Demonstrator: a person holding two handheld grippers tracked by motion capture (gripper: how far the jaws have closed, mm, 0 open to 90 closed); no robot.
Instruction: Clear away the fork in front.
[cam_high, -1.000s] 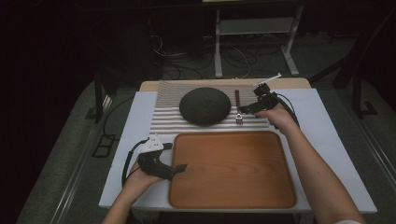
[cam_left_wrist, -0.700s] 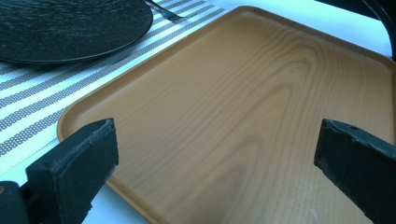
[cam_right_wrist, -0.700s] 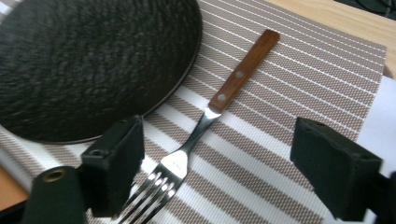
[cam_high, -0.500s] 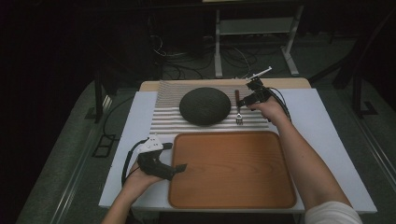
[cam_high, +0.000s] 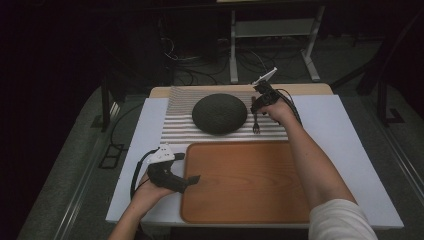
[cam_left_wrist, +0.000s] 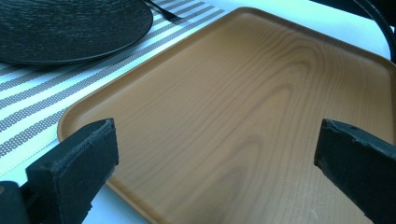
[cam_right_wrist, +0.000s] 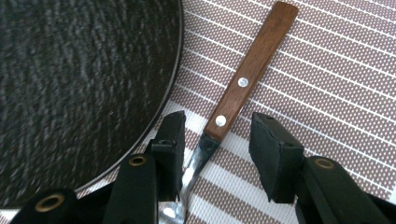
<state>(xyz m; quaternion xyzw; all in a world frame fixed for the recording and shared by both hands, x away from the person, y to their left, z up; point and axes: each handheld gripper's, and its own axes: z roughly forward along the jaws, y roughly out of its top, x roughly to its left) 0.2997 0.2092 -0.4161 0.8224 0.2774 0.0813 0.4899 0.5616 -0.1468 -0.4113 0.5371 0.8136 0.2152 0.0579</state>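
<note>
Your right gripper (cam_right_wrist: 215, 154) has reached the fork (cam_right_wrist: 243, 88) beside the black plate (cam_high: 220, 113) near the table's far edge, its jaws closing astride the neck, not yet pinching; left gripper's (cam_left_wrist: 215, 163) jaws stay spread over the wooden tray (cam_left_wrist: 261, 93)

place: lab | signs: cable tangle (cam_high: 200, 62) on floor, white equipment stand (cam_high: 272, 37), dark room

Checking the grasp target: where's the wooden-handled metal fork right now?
In the high view the wooden-handled metal fork lies on the striped placemat, just right of the round black plate, between the right gripper's jaws, which have just been closing.
</note>
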